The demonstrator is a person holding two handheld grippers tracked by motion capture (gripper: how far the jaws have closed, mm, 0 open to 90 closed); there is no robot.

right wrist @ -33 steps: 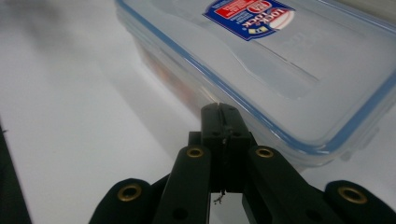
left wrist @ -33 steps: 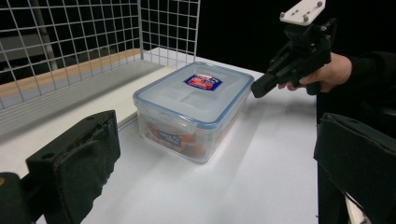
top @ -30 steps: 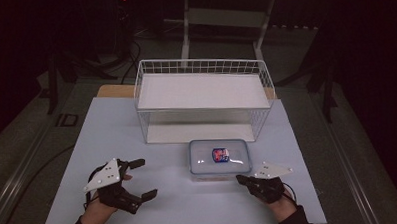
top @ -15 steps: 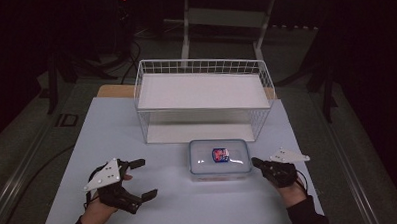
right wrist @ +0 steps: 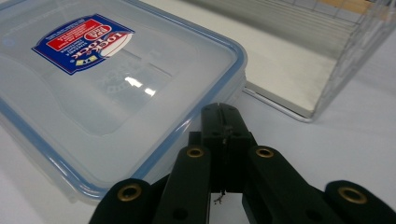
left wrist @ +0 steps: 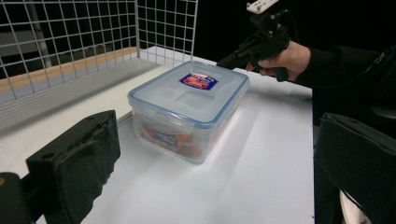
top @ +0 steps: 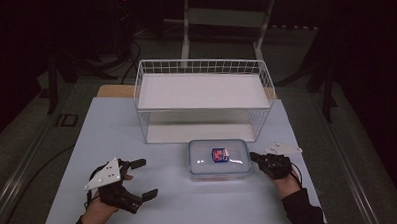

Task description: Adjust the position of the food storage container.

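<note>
A clear plastic food box (top: 219, 159) with a blue-rimmed lid and a red and blue label stands at the table's front middle, just before the wire basket. Something orange lies inside the box (left wrist: 189, 100). My right gripper (top: 253, 157) is shut with nothing between its jaws, and its tip (right wrist: 223, 112) sits at the lid's right edge (right wrist: 93, 79); I cannot tell whether it touches. My left gripper (top: 146, 179) rests open at the front left, well apart from the box, its pads (left wrist: 88, 154) spread wide. The right gripper (left wrist: 229, 60) shows beyond the box there.
A white wire basket (top: 200, 67) with a white floor stands at the back middle of the pale table (top: 112, 130). Dark floor and stand legs surround the table. Bare tabletop lies left and front of the box.
My right gripper has moved away from the front edge and a little rightward, up along the box's right side. The left gripper and the box have stayed put.
</note>
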